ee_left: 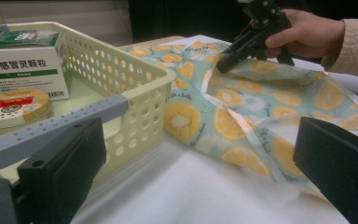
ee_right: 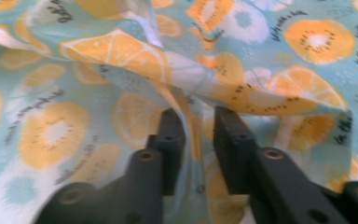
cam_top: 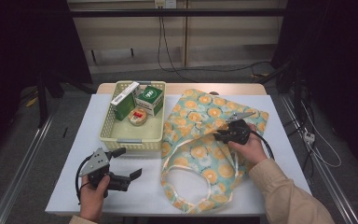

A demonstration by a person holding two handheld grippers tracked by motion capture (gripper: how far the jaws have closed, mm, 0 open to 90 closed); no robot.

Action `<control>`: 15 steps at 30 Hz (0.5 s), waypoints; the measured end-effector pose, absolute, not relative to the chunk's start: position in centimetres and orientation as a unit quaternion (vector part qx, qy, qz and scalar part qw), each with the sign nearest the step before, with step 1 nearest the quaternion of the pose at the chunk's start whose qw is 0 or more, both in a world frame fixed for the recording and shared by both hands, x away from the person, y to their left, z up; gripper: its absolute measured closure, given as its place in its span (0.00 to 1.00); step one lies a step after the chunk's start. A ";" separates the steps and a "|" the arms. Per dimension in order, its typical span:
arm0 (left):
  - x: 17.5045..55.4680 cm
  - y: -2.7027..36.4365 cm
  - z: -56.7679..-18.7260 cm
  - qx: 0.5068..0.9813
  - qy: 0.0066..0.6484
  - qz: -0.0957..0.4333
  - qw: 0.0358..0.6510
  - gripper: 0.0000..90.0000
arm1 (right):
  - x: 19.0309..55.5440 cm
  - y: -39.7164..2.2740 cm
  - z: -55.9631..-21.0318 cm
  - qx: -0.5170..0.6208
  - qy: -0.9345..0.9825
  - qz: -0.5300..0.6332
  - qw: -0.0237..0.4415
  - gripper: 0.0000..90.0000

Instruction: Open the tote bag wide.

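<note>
So the desk has the fruit-print tote bag still lying flat and slack on its right half, nothing packed yet as far as I can tell. The cream basket beside it still holds both boxes and the round tin. Right hand-held gripper straddles a fold of bag fabric, jaws parted rather than pinching, and the left hand-held gripper sits wide open, empty

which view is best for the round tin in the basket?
Left gripper view: the round tin sits close, its red-and-gold lid sharp, beside the white box in the basket. High view shows it small. The right gripper view faces the fabric bag.
</note>
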State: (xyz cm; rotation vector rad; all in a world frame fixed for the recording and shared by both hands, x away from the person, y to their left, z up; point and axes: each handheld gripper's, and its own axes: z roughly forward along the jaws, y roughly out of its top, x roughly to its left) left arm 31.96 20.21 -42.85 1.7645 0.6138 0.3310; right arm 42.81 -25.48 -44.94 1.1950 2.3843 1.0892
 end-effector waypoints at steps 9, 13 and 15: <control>32.1 20.2 -43.1 0.758 0.264 0.136 0.581 0.03 | 43.3 -24.3 -46.2 0.390 0.836 0.352 0.155 0.39; 32.2 20.0 -43.1 0.760 0.263 0.136 0.579 0.03 | 43.7 -23.9 -46.1 0.386 0.838 0.355 0.151 0.60; 32.2 19.9 -43.1 0.760 0.263 0.135 0.579 0.03 | 44.1 -23.7 -46.0 0.384 0.840 0.354 0.149 0.74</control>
